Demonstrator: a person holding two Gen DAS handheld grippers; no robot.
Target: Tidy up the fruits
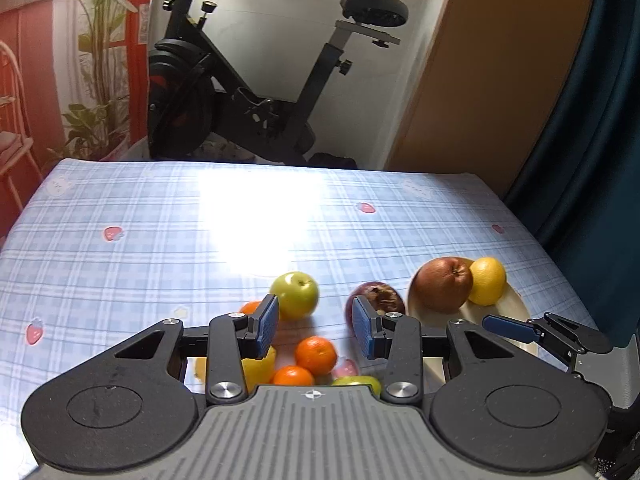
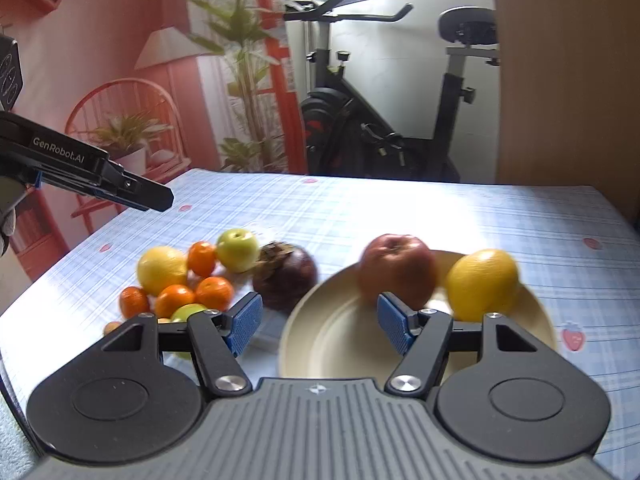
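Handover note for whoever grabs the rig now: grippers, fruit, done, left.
Left gripper: jaws apart, nothing between them, above the loose pile.
Right gripper: jaws apart, empty, over the near edge of the plate.
On the plate: red apple and a lemon.
On the tablecloth left of the plate: dark mangosteen, green apple, another lemon, several mandarins, and a second green fruit partly hidden.
Done: two fruits plated. Left: the rest.
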